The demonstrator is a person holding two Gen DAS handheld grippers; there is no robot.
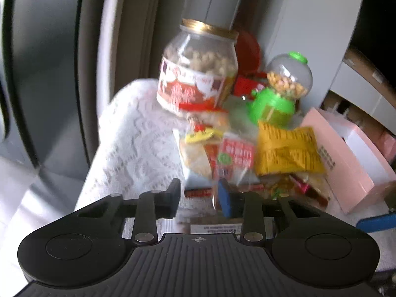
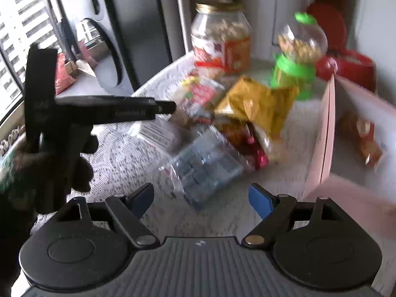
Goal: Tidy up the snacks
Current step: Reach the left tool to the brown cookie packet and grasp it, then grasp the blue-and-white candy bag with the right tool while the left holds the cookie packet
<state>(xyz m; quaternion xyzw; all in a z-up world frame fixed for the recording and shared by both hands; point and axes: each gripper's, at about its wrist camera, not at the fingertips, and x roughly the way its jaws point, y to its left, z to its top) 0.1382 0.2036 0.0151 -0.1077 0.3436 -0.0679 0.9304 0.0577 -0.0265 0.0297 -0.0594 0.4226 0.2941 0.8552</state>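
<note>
1. While motion blur softens both views, the left gripper [image 1: 201, 199] holds its fingers narrowed around the lower end of a clear snack packet [image 1: 215, 193] at the near edge of the pile; whether the pads actually press it cannot be told.
2. The right gripper [image 2: 201, 198] hangs released, jaws spread wide, above a clear bag of dark blue-wrapped pieces [image 2: 205, 168] that lies on the lace cloth [image 2: 138, 158] covering the worktop.
3. The snacks sit heaped at the middle of the cloth: a yellow crinkled bag [image 1: 288, 149] lies on top of red-and-white packets [image 1: 236, 153], with a small packet of pale crackers [image 1: 198, 153] just beside them.
4. Behind the heap stands a tall clear jar of nuts [image 1: 198, 66] with a gold lid and a red label, upright in the right wrist view.
5. Just beside the jar stands a green candy dispenser [image 1: 282, 89] with a clear globe partly filled with pale pieces.
6. A red round tin [image 2: 356, 69] sits behind the dispenser with its lid propped up.
7. A pink box [image 1: 346, 163] stands open to the right of the heap, and one snack packet [image 2: 363, 136] lies inside it.
8. In the right wrist view, the person's gloved left hand [image 2: 61, 163] grips the black handle of the other tool beside the worktop.
</note>
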